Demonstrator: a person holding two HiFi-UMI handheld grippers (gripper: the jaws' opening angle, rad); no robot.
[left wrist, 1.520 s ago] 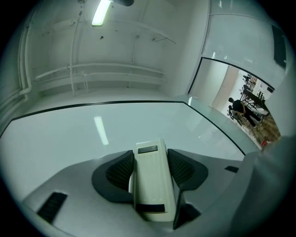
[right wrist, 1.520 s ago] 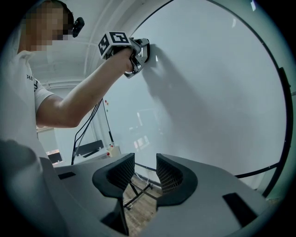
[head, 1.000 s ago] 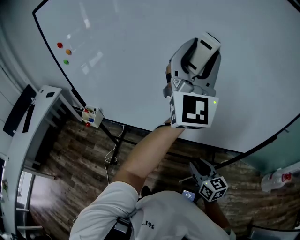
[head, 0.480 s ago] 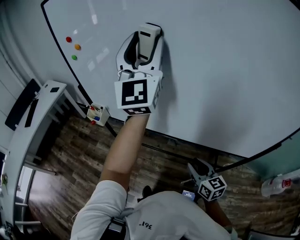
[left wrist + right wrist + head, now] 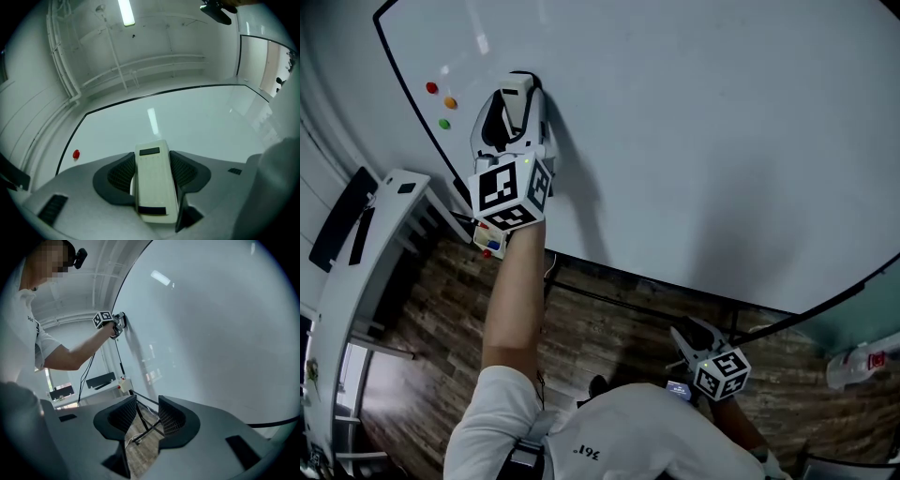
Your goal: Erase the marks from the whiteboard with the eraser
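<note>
The big whiteboard (image 5: pixel 703 122) fills the head view, and I see no pen marks on it. My left gripper (image 5: pixel 517 86) is shut on the white eraser (image 5: pixel 517 91) and holds it against the board near its left edge. In the left gripper view the eraser (image 5: pixel 153 180) sits between the two dark pads, long side along the jaws. My right gripper (image 5: pixel 682 337) hangs low by my body, away from the board. In the right gripper view, the right gripper (image 5: pixel 146 416) is open with nothing between its pads. The left gripper (image 5: pixel 118 324) shows far off on the board.
Red, orange and green magnets (image 5: pixel 443 101) stick to the board just left of the eraser. A small box of markers (image 5: pixel 487 239) hangs at the board's lower left corner. A white desk (image 5: pixel 366 272) stands at the left. Board-stand legs and a cable (image 5: pixel 581 300) cross the wooden floor.
My left gripper has swept the eraser leftwards across the board, from its middle to near the left edge by the magnets. The right gripper has stayed low and still.
</note>
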